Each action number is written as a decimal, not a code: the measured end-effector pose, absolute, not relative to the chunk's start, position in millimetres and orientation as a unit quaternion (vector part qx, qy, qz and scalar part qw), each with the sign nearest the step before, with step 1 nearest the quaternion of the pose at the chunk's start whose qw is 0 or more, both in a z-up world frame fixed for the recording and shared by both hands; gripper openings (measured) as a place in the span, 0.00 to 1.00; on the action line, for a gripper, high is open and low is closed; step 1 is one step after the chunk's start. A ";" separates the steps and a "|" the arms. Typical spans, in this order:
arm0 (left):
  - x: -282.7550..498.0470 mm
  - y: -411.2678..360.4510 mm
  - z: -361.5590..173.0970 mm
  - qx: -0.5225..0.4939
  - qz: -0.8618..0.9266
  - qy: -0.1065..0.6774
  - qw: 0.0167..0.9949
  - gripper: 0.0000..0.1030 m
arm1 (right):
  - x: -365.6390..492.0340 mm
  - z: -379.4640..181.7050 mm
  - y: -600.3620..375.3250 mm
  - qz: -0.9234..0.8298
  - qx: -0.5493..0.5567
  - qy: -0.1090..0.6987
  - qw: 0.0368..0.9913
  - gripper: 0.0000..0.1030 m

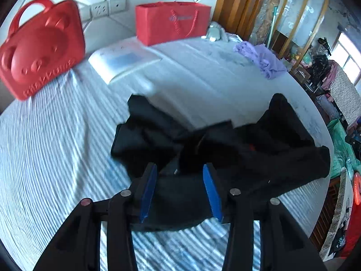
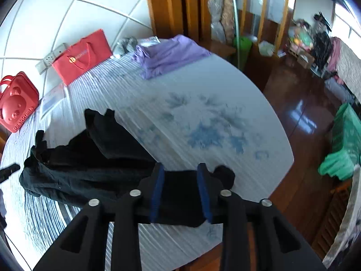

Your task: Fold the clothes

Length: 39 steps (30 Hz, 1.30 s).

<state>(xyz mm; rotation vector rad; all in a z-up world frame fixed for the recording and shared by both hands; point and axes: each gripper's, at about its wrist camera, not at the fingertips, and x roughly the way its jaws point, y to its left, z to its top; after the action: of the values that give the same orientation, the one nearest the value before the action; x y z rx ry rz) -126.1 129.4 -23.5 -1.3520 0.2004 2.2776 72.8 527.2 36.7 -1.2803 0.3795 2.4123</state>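
Striped blue-and-white bedding covers the bed [image 1: 56,135], which stands against a white panelled wall, with a dark polished wood floor [image 2: 293,103] off its far side. On the bed lies the black garment [image 1: 225,149], crumpled and spread wide, with no fold made in it. Its cloth is dark and matt, bunched into ridges at the middle, and two parts stick up and outward like sleeves or legs; which they are cannot be told. A small orange mark shows near its centre in the left wrist view.

Each gripper hangs over one end of the garment. The left gripper [image 1: 180,188] has its blue-padded fingers [image 1: 147,194] spread apart, black cloth lying between them without either pad pressing on it. The right gripper [image 2: 181,189] stands over the end nearest the bed's edge, fingers [image 2: 204,192] also parted, a band of the cloth between them; whether the pads touch it cannot be told.

Farther back sit a red bear-faced bag [image 1: 40,47], a red paper bag [image 1: 172,21], a flat white packet [image 1: 124,59] and a heaped purple garment [image 2: 167,55].
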 end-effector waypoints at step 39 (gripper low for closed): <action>19.2 24.4 5.5 -0.573 0.795 0.014 0.198 0.44 | -44.0 -40.3 402.9 0.832 -0.551 0.048 -0.051 0.42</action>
<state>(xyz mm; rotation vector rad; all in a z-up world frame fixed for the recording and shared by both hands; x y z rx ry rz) 19.2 24.4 5.5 -1.6018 0.0397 2.2253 -44.0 402.9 -40.3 -1.7895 0.1554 2.7007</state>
